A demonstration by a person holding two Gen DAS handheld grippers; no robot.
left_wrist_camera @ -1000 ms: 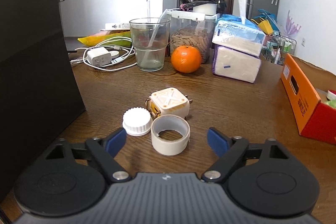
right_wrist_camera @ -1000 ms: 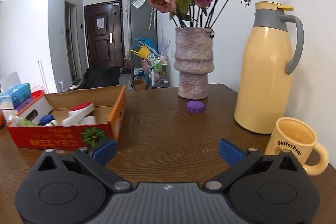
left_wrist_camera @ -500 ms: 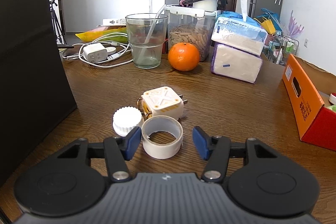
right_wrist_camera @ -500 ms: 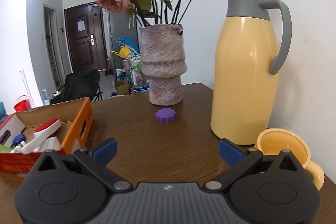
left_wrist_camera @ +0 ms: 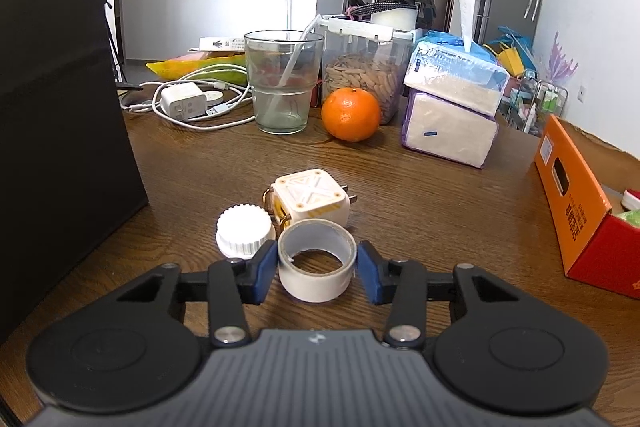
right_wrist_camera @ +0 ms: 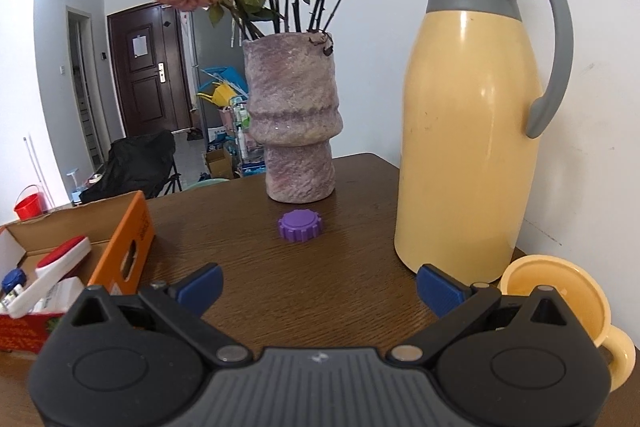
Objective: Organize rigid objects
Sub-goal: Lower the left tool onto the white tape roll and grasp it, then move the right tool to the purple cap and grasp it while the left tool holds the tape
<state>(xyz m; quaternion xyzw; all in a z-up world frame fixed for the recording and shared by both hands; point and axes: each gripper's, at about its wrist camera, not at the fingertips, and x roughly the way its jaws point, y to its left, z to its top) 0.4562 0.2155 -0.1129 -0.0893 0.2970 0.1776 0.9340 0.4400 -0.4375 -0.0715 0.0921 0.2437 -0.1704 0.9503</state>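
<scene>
In the left wrist view my left gripper [left_wrist_camera: 317, 269] has its blue pads closed against both sides of a white tape roll [left_wrist_camera: 317, 281] that stands on the wooden table. A white ribbed cap [left_wrist_camera: 244, 231] and a cream plug adapter [left_wrist_camera: 310, 199] lie just beyond it. In the right wrist view my right gripper [right_wrist_camera: 319, 289] is open and empty above the table. A purple ribbed cap [right_wrist_camera: 301, 225] lies ahead of it, in front of the vase. An orange cardboard box [right_wrist_camera: 120, 247] holding several small items is at the left; it also shows in the left wrist view [left_wrist_camera: 576, 211].
Left wrist view: a black box [left_wrist_camera: 60, 107] walls the left; a glass [left_wrist_camera: 283, 81], an orange [left_wrist_camera: 351, 113], tissue packs [left_wrist_camera: 452, 111] and charger cables [left_wrist_camera: 192, 103] stand behind. Right wrist view: a purple vase [right_wrist_camera: 294, 123], a yellow thermos [right_wrist_camera: 472, 115] and a yellow mug [right_wrist_camera: 560, 303].
My left gripper has moved forward around the tape roll and closed its pads onto it. My right gripper has swung to the right, nearer the thermos and the purple cap, and stayed open.
</scene>
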